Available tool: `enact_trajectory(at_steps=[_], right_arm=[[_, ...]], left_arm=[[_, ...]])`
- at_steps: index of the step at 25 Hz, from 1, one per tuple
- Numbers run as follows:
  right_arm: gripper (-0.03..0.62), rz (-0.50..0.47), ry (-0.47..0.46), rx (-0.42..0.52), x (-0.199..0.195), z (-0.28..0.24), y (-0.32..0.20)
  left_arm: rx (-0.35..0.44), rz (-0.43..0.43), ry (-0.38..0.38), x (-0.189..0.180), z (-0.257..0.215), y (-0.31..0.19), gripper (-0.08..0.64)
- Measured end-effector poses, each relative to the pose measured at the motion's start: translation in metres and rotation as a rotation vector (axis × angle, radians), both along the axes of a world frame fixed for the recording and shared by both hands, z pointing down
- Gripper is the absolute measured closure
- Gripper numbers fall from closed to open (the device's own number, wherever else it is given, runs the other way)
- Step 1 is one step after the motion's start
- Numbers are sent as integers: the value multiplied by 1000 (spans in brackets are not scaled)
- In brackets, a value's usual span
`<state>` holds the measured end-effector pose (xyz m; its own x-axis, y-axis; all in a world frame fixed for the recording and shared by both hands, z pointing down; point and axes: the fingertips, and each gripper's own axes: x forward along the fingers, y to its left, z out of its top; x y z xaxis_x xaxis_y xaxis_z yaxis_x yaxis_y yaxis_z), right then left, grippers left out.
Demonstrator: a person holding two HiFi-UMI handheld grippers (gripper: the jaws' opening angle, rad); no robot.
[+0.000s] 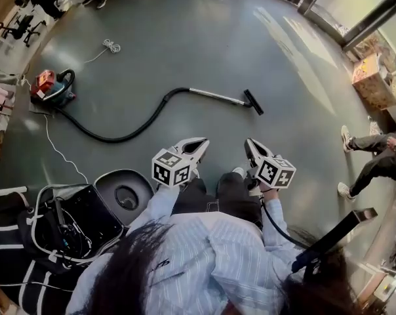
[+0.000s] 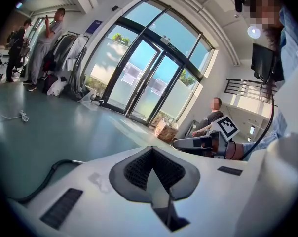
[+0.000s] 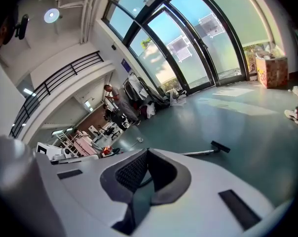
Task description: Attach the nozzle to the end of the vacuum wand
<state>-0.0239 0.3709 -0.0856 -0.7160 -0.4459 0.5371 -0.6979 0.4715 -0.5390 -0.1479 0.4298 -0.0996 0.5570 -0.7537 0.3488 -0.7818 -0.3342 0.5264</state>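
A red and blue vacuum (image 1: 50, 89) sits on the grey floor at the left. Its black hose (image 1: 119, 135) curves to a metal wand (image 1: 214, 96), which has a black nozzle (image 1: 254, 102) at its far end. Both grippers hang in the air near me, well short of the wand. My left gripper (image 1: 199, 143) is shut with nothing in it, and so is my right gripper (image 1: 249, 144). The right gripper view shows the wand (image 3: 198, 152) and nozzle (image 3: 220, 146) lying beyond the closed jaws. In the left gripper view a piece of hose (image 2: 50, 174) shows at the left.
An open black case (image 1: 73, 222) with cables and a round dark lid (image 1: 124, 192) lie at my lower left. A seated person's legs (image 1: 375, 159) and a cardboard box (image 1: 372, 84) are at the right. A coiled white cord (image 1: 111, 45) lies far off. People stand by the glass doors (image 2: 50, 38).
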Motion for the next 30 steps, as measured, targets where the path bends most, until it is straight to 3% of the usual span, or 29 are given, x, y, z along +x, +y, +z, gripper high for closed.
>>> enact_trajectory(at_steps=[5, 12, 17, 22, 30], right_arm=[[588, -34, -1, 43, 27, -16, -13], [588, -206, 94, 106, 95, -24, -11], [588, -240, 95, 96, 123, -16, -8], [588, -277, 78, 72, 130, -15, -16], [588, -325, 42, 77, 94, -13, 2]], left_arm=[[29, -54, 8, 35, -14, -1, 555], [29, -185, 40, 117, -16, 3, 555], [14, -202, 16, 151, -10, 12, 555], [11, -230, 16, 166, -17, 4, 555], [26, -260, -15, 142, -16, 23, 555]])
